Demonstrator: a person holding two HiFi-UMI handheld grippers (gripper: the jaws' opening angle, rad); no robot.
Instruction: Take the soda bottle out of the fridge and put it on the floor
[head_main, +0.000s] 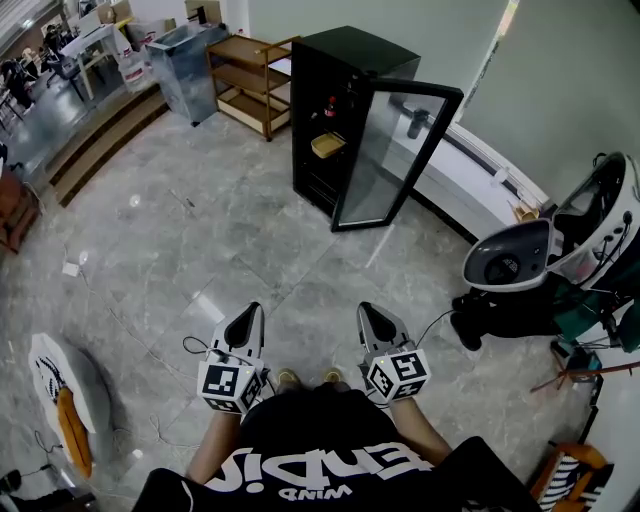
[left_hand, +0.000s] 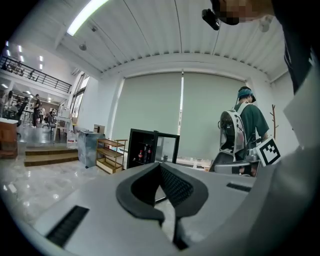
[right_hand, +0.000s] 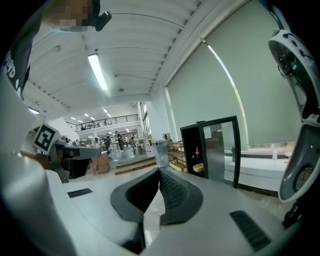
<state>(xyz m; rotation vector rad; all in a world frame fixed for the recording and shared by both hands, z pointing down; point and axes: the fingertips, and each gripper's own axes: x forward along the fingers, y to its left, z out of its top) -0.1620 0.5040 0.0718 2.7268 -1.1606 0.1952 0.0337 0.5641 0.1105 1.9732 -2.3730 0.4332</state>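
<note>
Standing well ahead of both claws, the soda bottle sits upright on a shelf inside the fridge, whose door is open. The left gripper and right gripper are each pressed together on nothing. The bottle probably handles as fairly heavy, smooth and perhaps cold-slick, so a pinch around its mid-body looks safest. Its red label is too small to read.

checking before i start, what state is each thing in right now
fridge: door swung open
soda bottle: upright inside, not taken out yet
left hand-held gripper: shut, empty
right hand-held gripper: shut, empty
</note>
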